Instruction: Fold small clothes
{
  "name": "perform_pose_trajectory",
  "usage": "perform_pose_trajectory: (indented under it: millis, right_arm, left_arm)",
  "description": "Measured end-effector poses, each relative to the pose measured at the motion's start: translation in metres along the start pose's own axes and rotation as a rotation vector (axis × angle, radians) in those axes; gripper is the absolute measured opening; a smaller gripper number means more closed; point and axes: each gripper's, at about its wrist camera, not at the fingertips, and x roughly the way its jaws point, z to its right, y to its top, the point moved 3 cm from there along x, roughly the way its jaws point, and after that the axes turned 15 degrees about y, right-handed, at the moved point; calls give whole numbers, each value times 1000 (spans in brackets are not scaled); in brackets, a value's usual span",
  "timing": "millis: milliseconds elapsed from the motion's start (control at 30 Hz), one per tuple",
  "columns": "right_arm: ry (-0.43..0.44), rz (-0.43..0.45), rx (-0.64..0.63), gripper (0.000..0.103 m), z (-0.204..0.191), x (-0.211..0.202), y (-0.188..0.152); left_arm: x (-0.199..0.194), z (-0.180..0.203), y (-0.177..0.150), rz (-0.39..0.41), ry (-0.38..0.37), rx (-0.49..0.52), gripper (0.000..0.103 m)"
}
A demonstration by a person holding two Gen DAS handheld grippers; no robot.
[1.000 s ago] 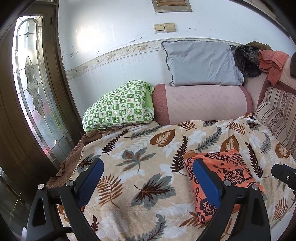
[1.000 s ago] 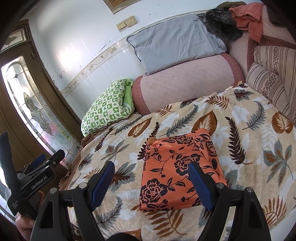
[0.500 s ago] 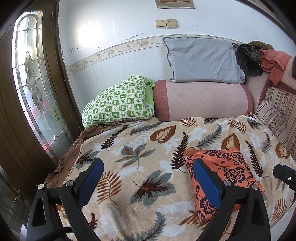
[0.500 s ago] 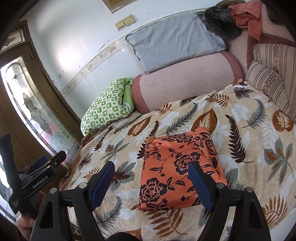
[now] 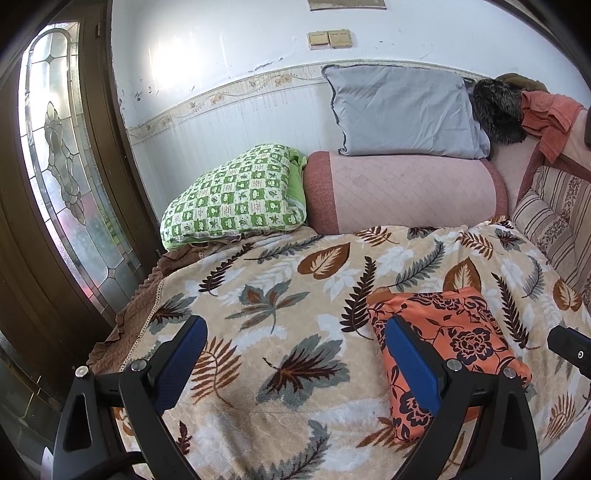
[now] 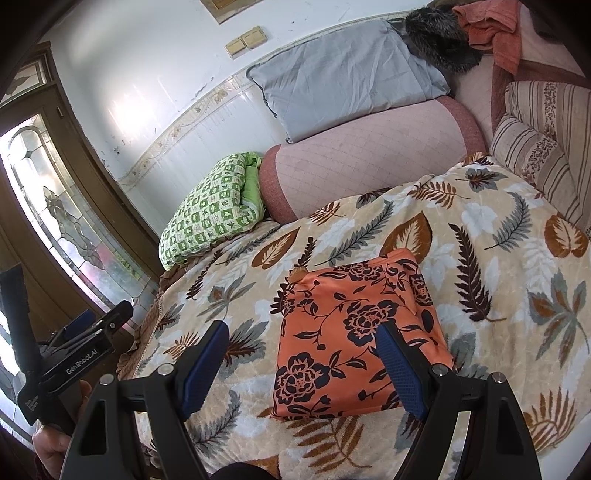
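White wall [image 5: 229,48] with a patterned border strip backed the bed, and a dark wooden door with leaded glass [image 5: 62,192] stood at the left. Across the bed lay a cream blanket printed with brown and grey leaves [image 5: 280,306]. At its far edge I saw a green checked pillow [image 5: 236,199] just beside a pink bolster [image 5: 402,195], with a grey pillow [image 5: 402,114] resting on top of the bolster and leaning on the wall. Striped cushions [image 6: 543,147] lined the right side, and an orange-red cloth [image 6: 491,26] and something dark and furry [image 6: 439,40] were piled in the far corner.

The folded orange garment with black flowers [image 6: 354,336] lay flat on the blanket as a neat, roughly square packet, toward the near right part of the bed.

My right tool [image 6: 303,369] hung above the near edge of the garment with its blue pads wide apart and nothing between them; its right pad overlapped the packet in the view, but I could not tell whether it touched. My left tool [image 5: 295,365] was also spread wide and empty, over bare blanket just left of the garment. From the right wrist view I could see the left tool's body and the hand [image 6: 55,443] holding it at the lower left.
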Motion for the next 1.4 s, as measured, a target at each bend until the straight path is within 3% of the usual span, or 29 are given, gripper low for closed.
perform_pose_trajectory:
  millis: [800, 1400]
  right_arm:
    - [-2, -25, 82, 85, 53, 23, 1]
    - [-35, -65, 143, 85, 120, 44, 20]
  left_arm:
    - [34, 47, 0, -48, 14, 71, 97]
    - [66, 107, 0, -100, 4, 142, 97]
